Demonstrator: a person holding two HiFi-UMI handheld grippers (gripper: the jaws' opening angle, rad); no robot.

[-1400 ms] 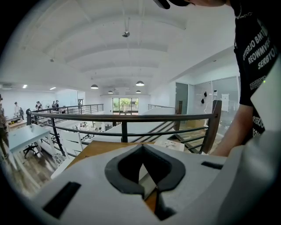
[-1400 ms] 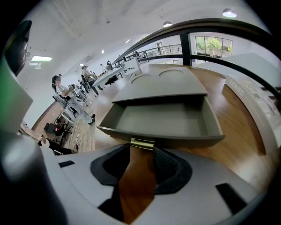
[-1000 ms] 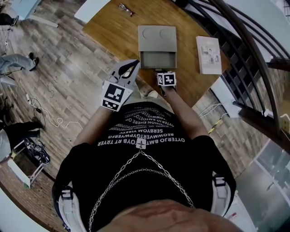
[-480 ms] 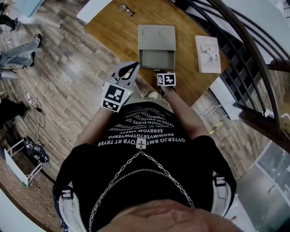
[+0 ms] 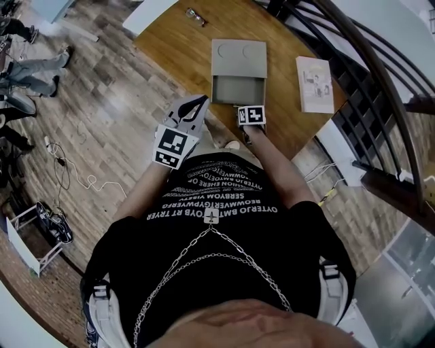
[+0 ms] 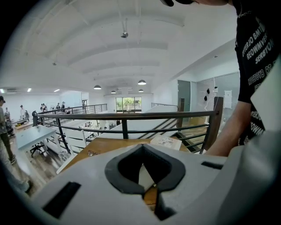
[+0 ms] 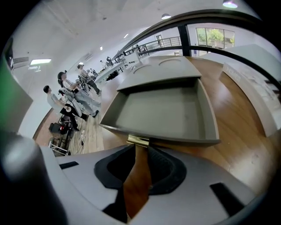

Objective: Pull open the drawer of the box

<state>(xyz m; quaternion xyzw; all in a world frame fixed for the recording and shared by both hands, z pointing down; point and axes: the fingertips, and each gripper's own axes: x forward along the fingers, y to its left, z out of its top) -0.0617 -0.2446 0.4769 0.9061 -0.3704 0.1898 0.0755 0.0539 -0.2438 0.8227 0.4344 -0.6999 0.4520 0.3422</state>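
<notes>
The grey box stands on the wooden table, and its drawer is pulled out toward me and empty. In the right gripper view the drawer fills the middle, with a small brass handle on its front edge. My right gripper sits just in front of that handle. Its jaws are closing, with a gap still between them and nothing in it. In the head view the right gripper is at the drawer front. The left gripper hovers left of the drawer, shut and empty, and points over the table.
A book lies right of the box, and glasses lie at the table's far edge. A dark railing runs close behind the table at the right. The table's near edge is at my waist. People stand on the lower floor at left.
Both grippers and the open drawer stay about where they were. The head view has shifted slightly, and the people at the far left have moved.
</notes>
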